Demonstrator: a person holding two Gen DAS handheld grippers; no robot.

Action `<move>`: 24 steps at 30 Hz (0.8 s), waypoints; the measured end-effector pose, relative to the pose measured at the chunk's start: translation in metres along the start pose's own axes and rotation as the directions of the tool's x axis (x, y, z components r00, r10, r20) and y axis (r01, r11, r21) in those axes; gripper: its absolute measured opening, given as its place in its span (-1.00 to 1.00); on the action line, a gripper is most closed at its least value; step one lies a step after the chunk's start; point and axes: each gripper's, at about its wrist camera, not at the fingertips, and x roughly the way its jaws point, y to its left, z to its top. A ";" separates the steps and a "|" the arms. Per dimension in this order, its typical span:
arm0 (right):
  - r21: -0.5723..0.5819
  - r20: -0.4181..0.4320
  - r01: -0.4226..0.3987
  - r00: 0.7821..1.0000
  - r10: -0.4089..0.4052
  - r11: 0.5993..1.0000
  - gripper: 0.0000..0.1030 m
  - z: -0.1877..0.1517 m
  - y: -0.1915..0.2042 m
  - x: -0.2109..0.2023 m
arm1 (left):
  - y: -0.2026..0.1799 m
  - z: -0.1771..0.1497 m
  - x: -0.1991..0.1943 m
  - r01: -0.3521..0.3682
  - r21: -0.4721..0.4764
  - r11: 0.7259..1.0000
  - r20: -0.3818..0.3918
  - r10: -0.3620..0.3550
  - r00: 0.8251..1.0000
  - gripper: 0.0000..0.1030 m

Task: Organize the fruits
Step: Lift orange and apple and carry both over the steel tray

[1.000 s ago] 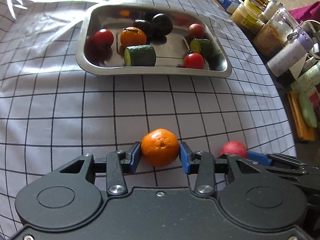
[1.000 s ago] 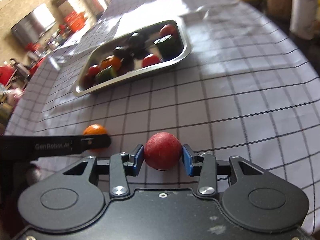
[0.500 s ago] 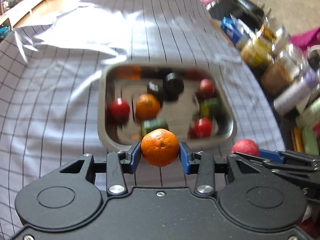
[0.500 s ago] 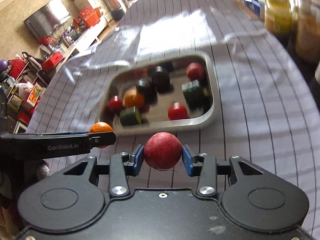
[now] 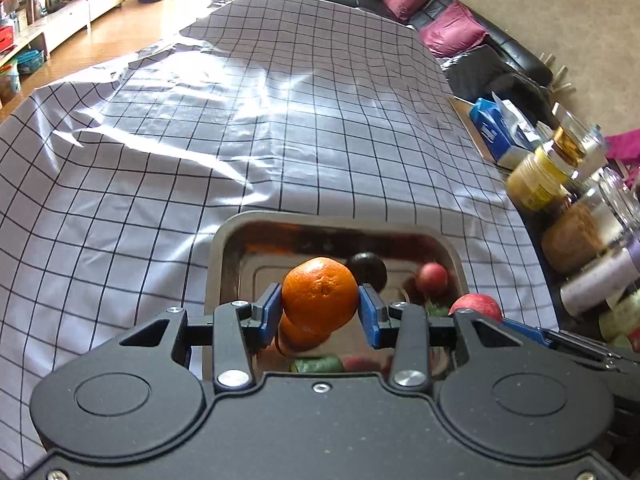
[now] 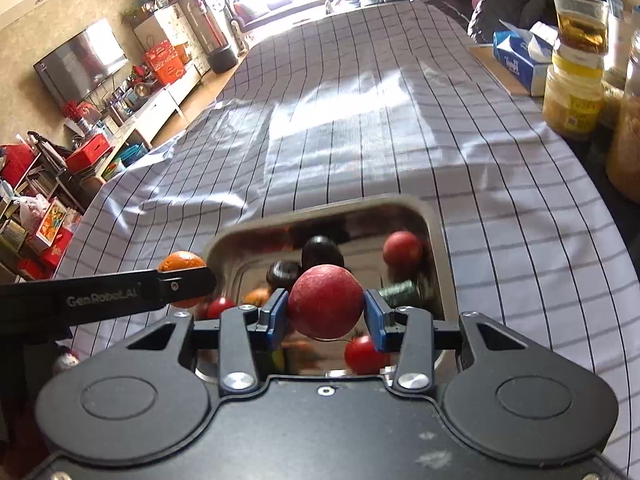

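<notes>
The left gripper [image 5: 319, 314] has its blue fingers [image 5: 268, 312] clamped on an orange [image 5: 320, 294], one pad on each side, and holds it in the air over the near part of a steel tray [image 5: 218, 256]. The right gripper [image 6: 325, 318] grips a red fruit [image 6: 326, 306] the same way, also above the tray's near end. In the left view the red fruit [image 5: 476, 305] shows just to the right of the orange, with the right gripper's dark body behind it; in the right view the orange [image 6: 180, 262] peeks above the left gripper's black arm, at the tray's left edge.

Below the held fruit, the tray carries a second orange [image 5: 296, 334] right under the first, a green piece [image 5: 318, 364], and a small red tomato [image 6: 362, 354]. Farther in lie two dark round fruits [image 6: 322, 250] and another red one [image 6: 402, 248] near the far right corner.

The tray sits on a tabletop covered with a white checked cloth [image 5: 200, 152], creased and glaring in sunlight. Along its right edge stand jars [image 6: 574, 100] and a blue box [image 6: 516, 62]. Beyond the tabletop are a dark sofa with magenta cushions [image 5: 452, 30] and, on the left wall, a television [image 6: 82, 62].
</notes>
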 end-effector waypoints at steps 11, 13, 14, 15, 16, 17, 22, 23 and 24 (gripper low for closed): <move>0.067 -0.012 -0.029 0.999 0.029 0.997 -0.16 0.009 -0.012 0.023 | 0.005 0.006 0.031 -0.059 -0.001 0.998 0.025 0.059 0.998 -0.05; 0.079 -0.004 -0.025 1.000 0.025 0.997 -0.16 0.007 -0.014 0.026 | 0.006 0.005 0.035 -0.064 0.001 0.998 0.022 0.064 0.998 -0.05; 0.085 -0.001 -0.021 1.000 0.021 0.996 -0.16 0.006 -0.015 0.027 | 0.007 0.005 0.038 -0.065 -0.001 0.998 0.018 0.065 0.998 -0.05; 0.085 -0.001 -0.014 1.000 0.014 0.996 -0.16 0.005 -0.016 0.029 | 0.008 0.005 0.040 -0.070 -0.001 0.998 0.009 0.070 0.997 -0.05; 0.080 -0.005 -0.003 1.000 0.004 0.997 -0.16 0.003 -0.016 0.030 | 0.008 0.004 0.042 -0.073 0.002 0.997 0.002 0.073 0.997 -0.05; 0.077 -0.007 0.004 1.000 -0.004 0.997 -0.16 0.002 -0.017 0.031 | 0.009 0.003 0.044 -0.072 0.004 0.997 0.000 0.072 0.997 -0.05; 0.062 -0.016 0.020 1.000 -0.019 0.998 -0.16 -0.003 -0.018 0.036 | 0.009 -0.001 0.047 -0.083 0.013 0.996 -0.010 0.083 0.997 -0.05; 0.060 -0.015 0.020 1.000 -0.019 0.998 -0.16 -0.004 -0.017 0.035 | 0.009 -0.002 0.047 -0.087 0.015 0.996 -0.007 0.087 0.996 -0.05; 0.055 -0.011 0.023 1.000 -0.022 0.998 -0.16 -0.004 -0.017 0.035 | 0.009 -0.003 0.047 -0.090 0.018 0.996 -0.006 0.090 0.996 -0.05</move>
